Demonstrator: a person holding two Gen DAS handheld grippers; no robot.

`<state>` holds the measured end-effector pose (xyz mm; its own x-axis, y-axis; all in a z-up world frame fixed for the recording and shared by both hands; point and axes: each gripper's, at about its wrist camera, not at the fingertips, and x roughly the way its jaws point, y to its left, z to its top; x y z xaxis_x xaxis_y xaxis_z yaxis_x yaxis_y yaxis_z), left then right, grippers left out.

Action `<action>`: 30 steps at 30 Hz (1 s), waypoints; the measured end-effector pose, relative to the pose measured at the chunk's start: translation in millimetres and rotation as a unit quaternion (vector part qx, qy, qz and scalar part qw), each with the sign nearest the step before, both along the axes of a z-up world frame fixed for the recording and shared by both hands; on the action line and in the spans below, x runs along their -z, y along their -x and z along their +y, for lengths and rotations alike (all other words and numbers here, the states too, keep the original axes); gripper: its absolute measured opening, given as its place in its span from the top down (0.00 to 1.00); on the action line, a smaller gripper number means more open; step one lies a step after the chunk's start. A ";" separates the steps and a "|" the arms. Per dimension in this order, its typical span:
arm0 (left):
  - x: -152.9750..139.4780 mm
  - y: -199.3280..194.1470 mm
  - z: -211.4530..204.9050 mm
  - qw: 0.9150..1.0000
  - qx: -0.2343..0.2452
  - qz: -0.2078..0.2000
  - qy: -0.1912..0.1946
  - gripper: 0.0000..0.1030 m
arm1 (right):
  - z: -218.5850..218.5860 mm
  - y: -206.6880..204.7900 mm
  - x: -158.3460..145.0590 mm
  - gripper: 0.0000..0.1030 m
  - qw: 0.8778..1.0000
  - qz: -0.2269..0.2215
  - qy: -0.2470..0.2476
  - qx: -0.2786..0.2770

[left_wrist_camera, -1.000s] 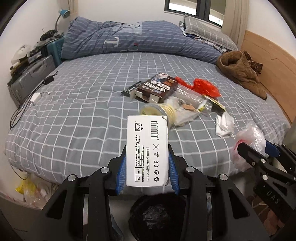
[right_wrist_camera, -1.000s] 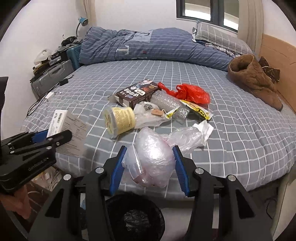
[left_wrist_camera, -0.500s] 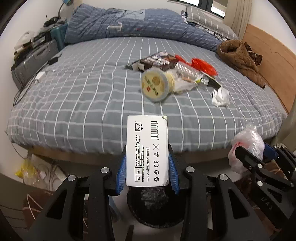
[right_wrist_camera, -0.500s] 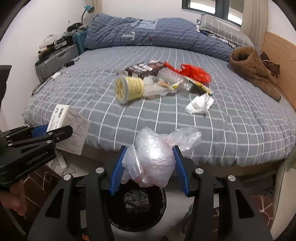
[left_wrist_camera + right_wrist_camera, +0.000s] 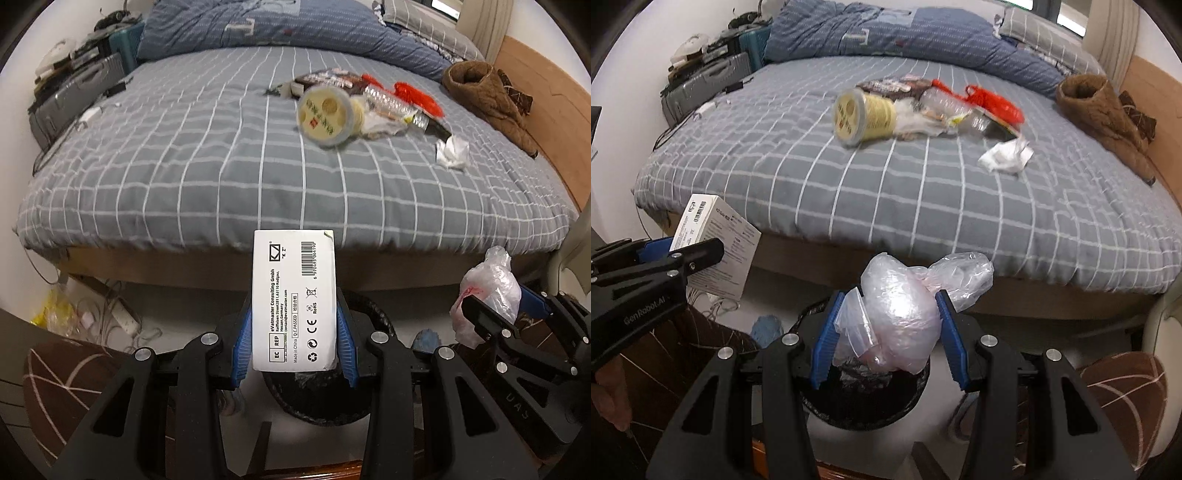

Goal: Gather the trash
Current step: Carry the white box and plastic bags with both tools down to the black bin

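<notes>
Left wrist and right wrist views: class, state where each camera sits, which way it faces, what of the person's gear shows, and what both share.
Left wrist: on the left gripper, facing down past its white box to the bin and bed; the right gripper shows.
Right wrist: on the right gripper, facing down past its plastic bag to the bin; the left gripper shows.
Shared: bed, bin, yellow tub, tissue.

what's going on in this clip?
A person is clearing trash off a bed. The left gripper clamps a white cardboard box; the right gripper clamps a crumpled clear plastic bag. Both hang over a black trash bin on the floor. A yellow cup and wrappers remain on the bed.
</notes>
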<state>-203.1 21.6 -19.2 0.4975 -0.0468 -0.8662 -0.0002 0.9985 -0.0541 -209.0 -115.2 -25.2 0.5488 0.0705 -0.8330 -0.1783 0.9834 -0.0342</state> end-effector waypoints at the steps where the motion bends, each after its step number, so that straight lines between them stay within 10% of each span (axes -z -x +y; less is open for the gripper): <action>1: 4.5 0.7 -0.5 1.000 0.002 0.001 -0.003 0.63 | 0.9 -0.2 4.3 0.53 1.000 0.003 0.003 0.000; 30: 154.4 -38.7 16.3 0.991 -0.006 0.135 0.011 0.63 | 18.7 -51.2 164.2 0.53 0.986 0.164 -0.004 -0.013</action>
